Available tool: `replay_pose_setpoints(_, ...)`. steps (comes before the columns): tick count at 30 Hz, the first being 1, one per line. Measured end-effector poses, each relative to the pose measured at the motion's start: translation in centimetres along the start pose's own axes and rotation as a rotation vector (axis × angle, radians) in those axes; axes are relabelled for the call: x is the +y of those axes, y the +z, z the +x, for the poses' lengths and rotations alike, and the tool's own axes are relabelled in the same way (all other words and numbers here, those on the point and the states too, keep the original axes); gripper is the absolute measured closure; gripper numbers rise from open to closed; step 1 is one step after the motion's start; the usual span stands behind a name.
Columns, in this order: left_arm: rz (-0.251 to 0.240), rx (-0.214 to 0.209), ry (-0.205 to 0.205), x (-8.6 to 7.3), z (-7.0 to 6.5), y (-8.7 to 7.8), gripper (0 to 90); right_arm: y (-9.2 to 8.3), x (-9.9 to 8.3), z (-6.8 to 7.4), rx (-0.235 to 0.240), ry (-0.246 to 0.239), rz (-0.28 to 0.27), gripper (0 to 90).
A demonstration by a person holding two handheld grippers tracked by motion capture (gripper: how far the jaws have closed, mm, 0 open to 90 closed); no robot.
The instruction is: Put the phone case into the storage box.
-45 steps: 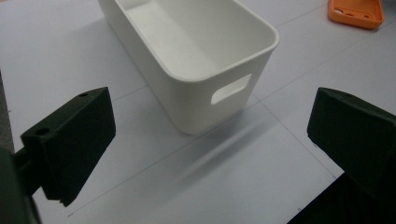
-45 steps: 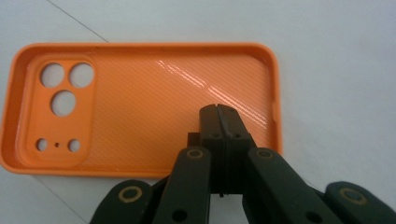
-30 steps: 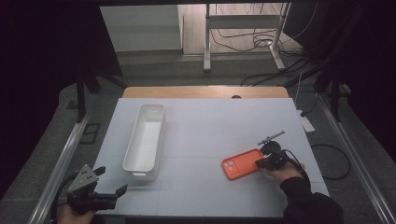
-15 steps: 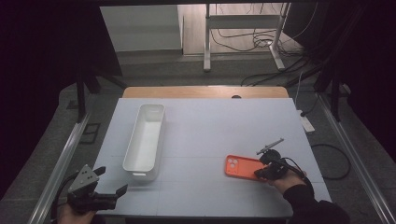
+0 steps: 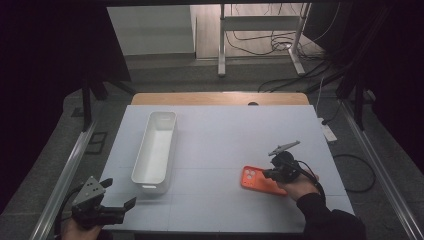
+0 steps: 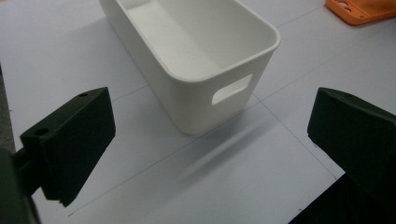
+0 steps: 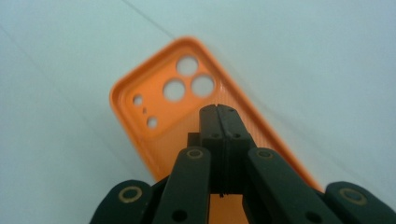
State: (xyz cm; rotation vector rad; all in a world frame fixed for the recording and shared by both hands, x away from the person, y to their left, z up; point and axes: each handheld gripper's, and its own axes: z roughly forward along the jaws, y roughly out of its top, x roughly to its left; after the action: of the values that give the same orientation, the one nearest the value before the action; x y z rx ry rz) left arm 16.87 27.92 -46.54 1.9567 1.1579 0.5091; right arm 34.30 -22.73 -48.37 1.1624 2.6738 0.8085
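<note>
An orange phone case [image 5: 255,179] [image 7: 154,135] lies open side up on the white table, right of the middle, its camera holes toward the left in the high view. My right gripper [image 5: 268,175] [image 7: 218,111] hovers over the case's inside, jaws pressed together with nothing between them; I cannot tell whether the tips touch the case. A long white bin [image 5: 143,181] [image 6: 210,100] stands empty left of the middle. My left gripper [image 5: 120,193] [image 6: 210,137] is at the near left corner, open, pointing at the bin's near end with a gap before it.
The white sheet [image 5: 225,135] covers the table, with a wooden strip [image 5: 220,98] along its far edge. A white power block [image 5: 328,133] sits off the right edge. Cables and a metal stand are on the floor beyond.
The orange case has turned from slanting up to the right to lying flatter across the table. The right hand and its gripper shifted slightly toward the near side. The left gripper stayed put.
</note>
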Motion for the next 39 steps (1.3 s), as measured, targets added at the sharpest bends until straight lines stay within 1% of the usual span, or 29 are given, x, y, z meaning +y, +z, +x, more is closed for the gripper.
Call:
replay_pose_setpoints(11,0.004,0.0,-0.001,0.0,0.0,0.0,1.6,2.6,1.8,0.5,0.029,-0.058,0.017,89.3)
replay_pose_setpoints(13,0.005,0.0,-0.002,0.0,0.0,0.0,1.6,2.7,1.9,0.6,0.031,-0.063,0.019,89.3)
replay_pose_setpoints(14,0.004,0.0,-0.003,0.0,0.0,0.0,1.6,3.1,2.2,0.7,0.033,-0.075,0.025,89.3)
replay_pose_setpoints(17,0.004,-0.001,-0.004,0.0,0.1,0.0,1.6,3.7,2.6,0.8,0.01,-0.091,0.04,89.3)
replay_pose_setpoints(18,0.004,-0.001,-0.003,0.0,0.1,0.0,1.6,3.8,2.7,0.8,0.0,-0.09,0.043,89.3)
replay_pose_setpoints(19,0.004,-0.001,-0.003,0.0,0.1,0.0,1.6,3.9,2.7,0.7,0.001,-0.09,0.044,89.3)
replay_pose_setpoints(20,0.004,-0.001,-0.002,0.0,0.1,0.0,1.6,3.9,2.7,0.5,0.001,-0.083,0.042,89.3)
replay_pose_setpoints(24,0.004,-0.001,-0.002,0.0,0.0,0.0,1.6,3.8,2.7,-0.2,-0.025,-0.061,0.033,89.3)
replay_pose_setpoints(30,0.005,0.0,-0.001,0.0,0.0,0.0,1.6,3.5,2.7,-1.5,-0.064,-0.007,0.02,89.4)
replay_pose_setpoints(32,0.005,0.0,-0.001,0.0,0.0,0.0,1.6,3.4,2.6,-1.9,-0.069,0.011,0.016,89.4)
replay_pose_setpoints(36,0.005,0.0,0.001,0.0,0.0,0.0,1.6,3.1,2.4,-2.8,-0.103,0.047,0.011,89.3)
replay_pose_setpoints(39,0.006,0.0,0.0,0.0,0.0,0.0,1.6,3.0,2.2,-3.3,-0.115,0.067,0.009,89.4)
